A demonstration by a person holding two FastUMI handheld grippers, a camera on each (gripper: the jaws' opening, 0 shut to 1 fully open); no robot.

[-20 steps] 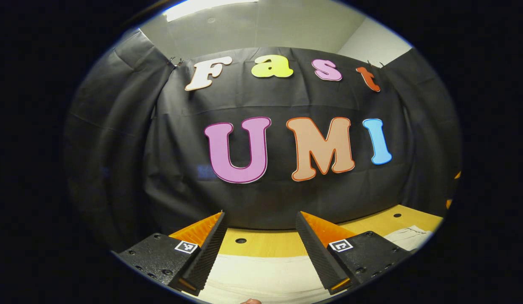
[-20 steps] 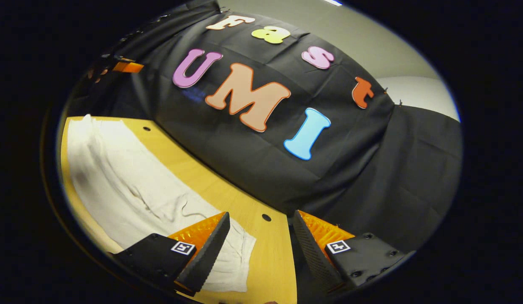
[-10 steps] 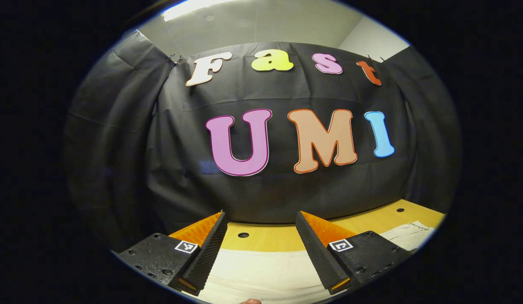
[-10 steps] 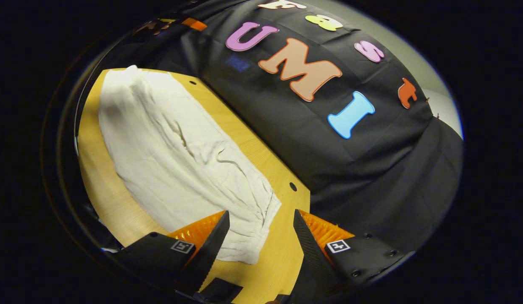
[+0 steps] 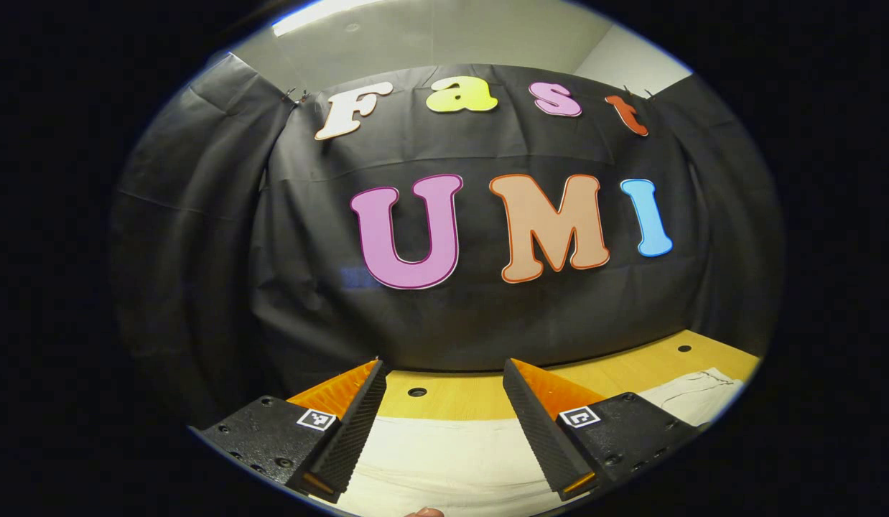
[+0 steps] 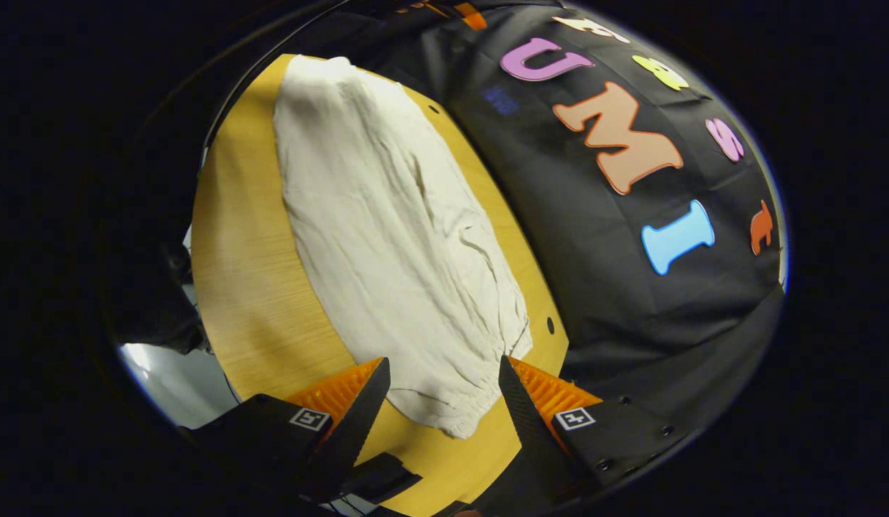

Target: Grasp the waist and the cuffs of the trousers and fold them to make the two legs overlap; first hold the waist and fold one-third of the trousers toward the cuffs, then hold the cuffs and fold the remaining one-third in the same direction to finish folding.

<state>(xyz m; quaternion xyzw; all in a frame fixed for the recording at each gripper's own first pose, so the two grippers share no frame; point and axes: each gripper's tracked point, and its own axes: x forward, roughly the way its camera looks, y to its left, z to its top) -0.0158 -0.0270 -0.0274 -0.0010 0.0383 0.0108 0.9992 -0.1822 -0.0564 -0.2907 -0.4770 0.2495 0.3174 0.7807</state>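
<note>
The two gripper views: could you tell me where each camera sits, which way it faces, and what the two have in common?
Left gripper view: rides on the left gripper, low and level, facing the booth's wall; its own two fingers stand apart over the trousers.
Right gripper view: rides on the right gripper, tilted, looking down the table along the trousers; its own fingers stand apart above the near end.
Shared: the cream trousers, the yellow wooden table with holes, the black wall.

Cream trousers (image 6: 387,237), yellow wood-grain table (image 6: 243,273)
</note>
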